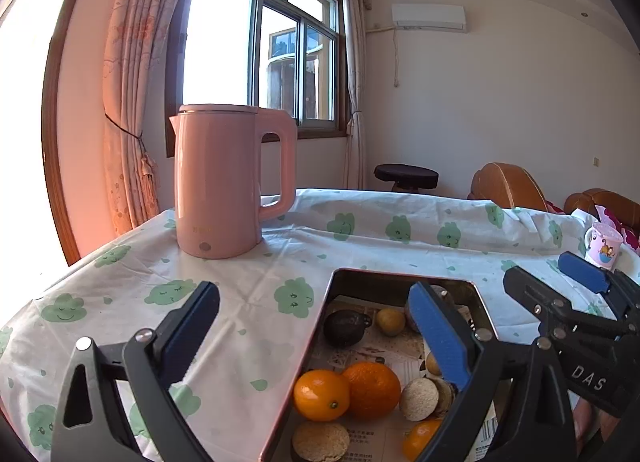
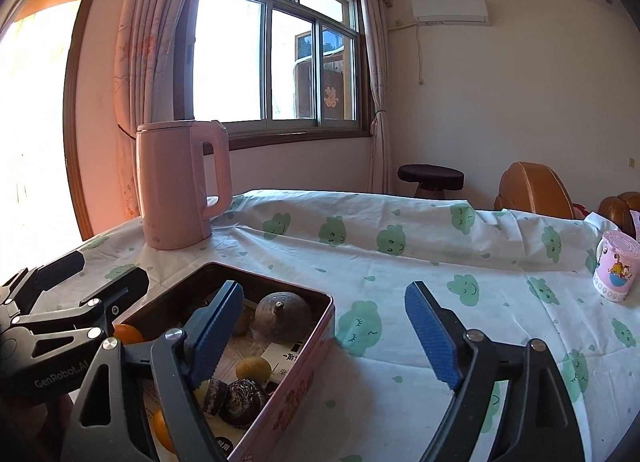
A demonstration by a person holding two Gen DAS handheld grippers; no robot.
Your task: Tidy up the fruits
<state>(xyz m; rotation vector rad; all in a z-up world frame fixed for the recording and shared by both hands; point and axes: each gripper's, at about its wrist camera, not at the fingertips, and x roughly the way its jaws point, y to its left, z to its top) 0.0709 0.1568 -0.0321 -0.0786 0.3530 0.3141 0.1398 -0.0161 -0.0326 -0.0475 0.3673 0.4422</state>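
A pink metal tin (image 1: 320, 322) (image 2: 296, 378) lies on the tablecloth with several fruits in it. Two oranges (image 1: 322, 394) (image 1: 372, 390) sit near its left wall, beside a beige round fruit (image 1: 418, 398) and a dark fruit (image 1: 344, 328). The right wrist view shows a brown round fruit (image 2: 284, 312) and a dark wrinkled one (image 2: 244, 402). My left gripper (image 1: 316, 302) (image 2: 96, 274) is open and empty, straddling the tin's left wall. My right gripper (image 2: 324, 298) (image 1: 552, 278) is open and empty, straddling the tin's right wall.
A tall pink kettle (image 1: 218, 182) (image 2: 176, 186) stands at the back left of the table. A pink printed cup (image 1: 602, 246) (image 2: 616, 266) sits at the far right edge. Beyond the table are a dark stool (image 2: 430, 178) and brown chairs (image 2: 532, 190).
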